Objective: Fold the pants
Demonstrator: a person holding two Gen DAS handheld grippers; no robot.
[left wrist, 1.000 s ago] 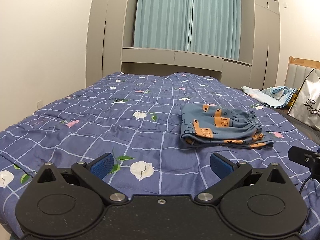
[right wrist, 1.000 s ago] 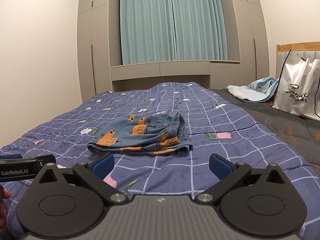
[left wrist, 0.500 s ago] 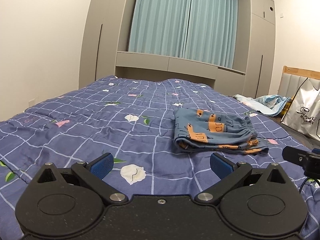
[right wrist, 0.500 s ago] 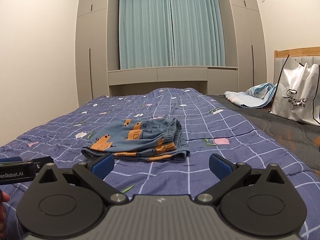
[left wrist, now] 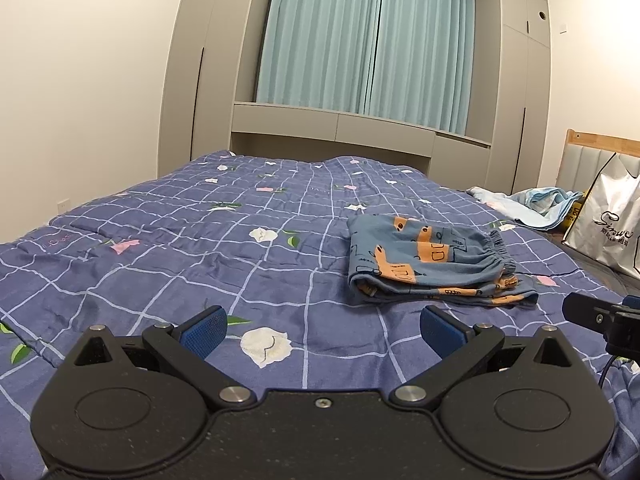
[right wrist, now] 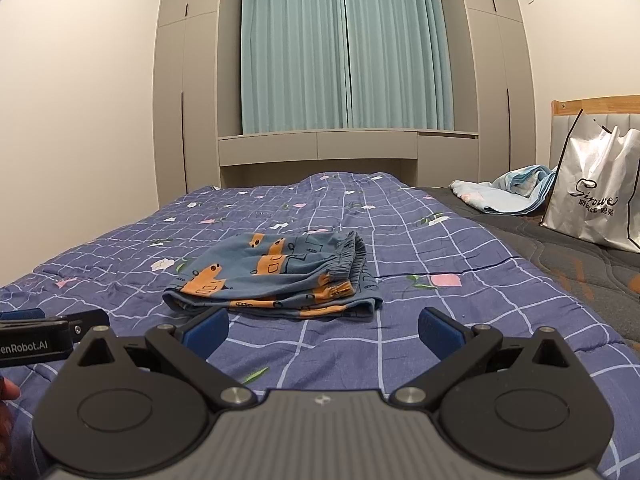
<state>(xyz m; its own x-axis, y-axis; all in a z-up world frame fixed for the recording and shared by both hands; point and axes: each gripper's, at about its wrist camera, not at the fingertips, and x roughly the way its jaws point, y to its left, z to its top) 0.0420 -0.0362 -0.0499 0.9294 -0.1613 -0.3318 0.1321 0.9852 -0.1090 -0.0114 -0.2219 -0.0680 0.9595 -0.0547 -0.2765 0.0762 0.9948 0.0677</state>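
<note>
Blue pants with orange prints (left wrist: 428,266) (right wrist: 280,276) lie folded in a compact stack on the purple checked quilt (left wrist: 200,264) (right wrist: 460,312). Their elastic waistband faces right. My left gripper (left wrist: 322,330) is open and empty, low over the quilt, short of the pants and to their left. My right gripper (right wrist: 322,330) is also open and empty, just in front of the stack's near edge. Neither one touches the cloth. In the left wrist view, part of the right device (left wrist: 600,314) shows at the right edge.
A white shopping bag (right wrist: 600,200) and a crumpled light blue cloth (right wrist: 508,196) sit on the grey bedding at the right. Grey wardrobes and teal curtains (right wrist: 344,56) stand behind the bed. A wall runs along the left. A hand (right wrist: 6,400) shows at the lower left.
Both grippers have tilted up and drawn slightly back from the folded pants. They stayed open. The pants have not moved.
</note>
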